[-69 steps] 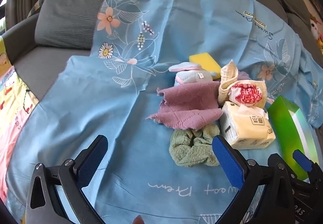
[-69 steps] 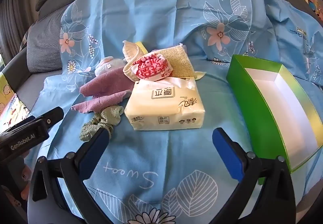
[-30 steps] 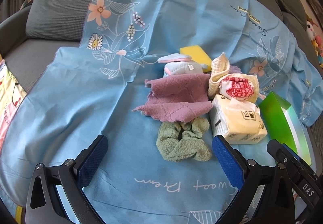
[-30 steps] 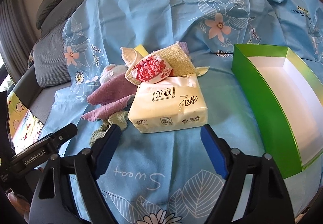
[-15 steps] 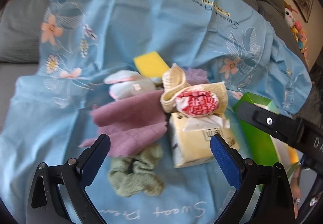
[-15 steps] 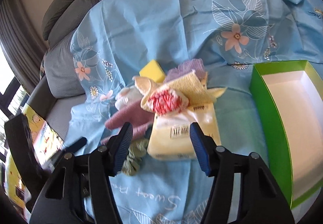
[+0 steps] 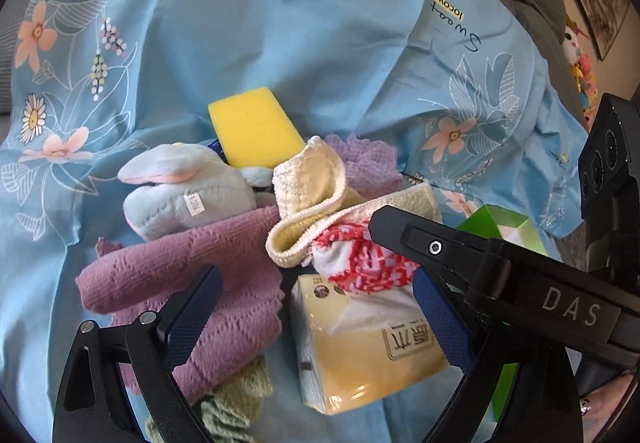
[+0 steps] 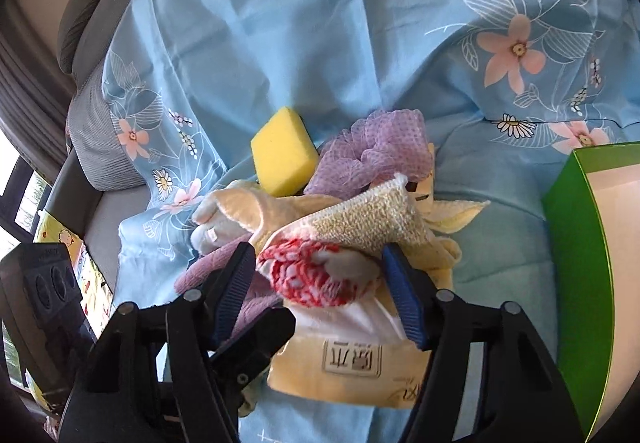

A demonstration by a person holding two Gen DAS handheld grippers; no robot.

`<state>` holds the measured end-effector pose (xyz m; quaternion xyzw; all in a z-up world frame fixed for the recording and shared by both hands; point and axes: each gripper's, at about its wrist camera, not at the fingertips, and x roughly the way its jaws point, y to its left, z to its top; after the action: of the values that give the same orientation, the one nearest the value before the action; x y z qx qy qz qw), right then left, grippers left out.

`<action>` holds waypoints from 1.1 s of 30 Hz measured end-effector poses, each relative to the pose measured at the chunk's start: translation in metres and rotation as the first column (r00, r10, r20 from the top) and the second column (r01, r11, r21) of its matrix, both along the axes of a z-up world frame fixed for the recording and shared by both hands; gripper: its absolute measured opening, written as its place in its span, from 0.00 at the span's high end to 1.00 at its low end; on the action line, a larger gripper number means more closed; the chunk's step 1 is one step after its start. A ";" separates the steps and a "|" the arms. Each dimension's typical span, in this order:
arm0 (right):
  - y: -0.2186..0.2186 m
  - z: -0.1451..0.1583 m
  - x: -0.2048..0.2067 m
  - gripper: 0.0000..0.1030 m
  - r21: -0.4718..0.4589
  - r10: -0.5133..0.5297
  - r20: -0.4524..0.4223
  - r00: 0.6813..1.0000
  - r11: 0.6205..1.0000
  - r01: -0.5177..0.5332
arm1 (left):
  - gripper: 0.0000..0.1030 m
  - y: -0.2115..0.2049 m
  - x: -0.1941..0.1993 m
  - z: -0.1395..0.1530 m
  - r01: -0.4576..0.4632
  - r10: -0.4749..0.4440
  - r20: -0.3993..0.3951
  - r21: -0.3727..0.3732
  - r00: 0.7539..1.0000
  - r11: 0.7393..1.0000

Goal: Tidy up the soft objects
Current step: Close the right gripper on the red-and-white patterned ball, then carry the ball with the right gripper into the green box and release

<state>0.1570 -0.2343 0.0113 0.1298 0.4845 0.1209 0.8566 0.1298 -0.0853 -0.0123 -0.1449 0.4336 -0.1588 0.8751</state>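
Glossy plastic wrap shines on the tissue pack (image 7: pixel 372 355); purple cloth (image 7: pixel 208 283) looks knitted, rough (waffle-like); yellow sponge (image 7: pixel 256 123) matt, porous; plush toy (image 7: pixel 188 195) fuzzy; blue sheet (image 7: pixel 280 23) smooth cloth.

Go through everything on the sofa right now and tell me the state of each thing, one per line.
Tissue pack: lying flat, tissue sticking out.
Red and white cloth: bunched, between the closing right tongs.
Purple towel: crumpled.
Green box: open.
Left tongs: closing, over the tissue pack.
Yellow sponge: lying flat.
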 end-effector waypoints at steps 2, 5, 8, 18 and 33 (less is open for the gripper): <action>-0.003 -0.006 0.004 0.47 0.006 0.004 -0.014 1.000 1.000 -0.004 | 0.10 -0.001 0.004 -0.007 0.011 -0.011 -0.014 -0.007 1.000 1.000; -0.005 -0.013 0.007 0.56 0.024 0.001 -0.024 1.000 1.000 -0.001 | 0.22 -0.001 0.010 -0.014 0.024 -0.026 -0.037 -0.031 0.999 0.999; -0.006 -0.013 0.004 0.63 0.018 -0.006 -0.002 1.000 1.000 0.006 | 0.45 -0.004 0.007 -0.010 0.059 -0.060 -0.011 -0.069 0.998 0.996; -0.012 0.024 -0.034 0.66 0.061 -0.011 0.097 0.995 0.998 0.005 | 0.66 -0.006 -0.028 0.033 0.141 -0.131 0.071 -0.149 0.989 0.979; -0.082 0.062 -0.141 0.66 0.049 -0.235 0.245 0.941 0.972 0.230 | 0.66 -0.109 -0.094 0.071 0.333 -0.318 0.175 -0.066 0.932 0.941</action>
<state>0.0159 -0.3165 0.0732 0.1784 0.3532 0.0389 0.9176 0.0362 -0.1945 0.0586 -0.0990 0.3709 -0.3333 0.8611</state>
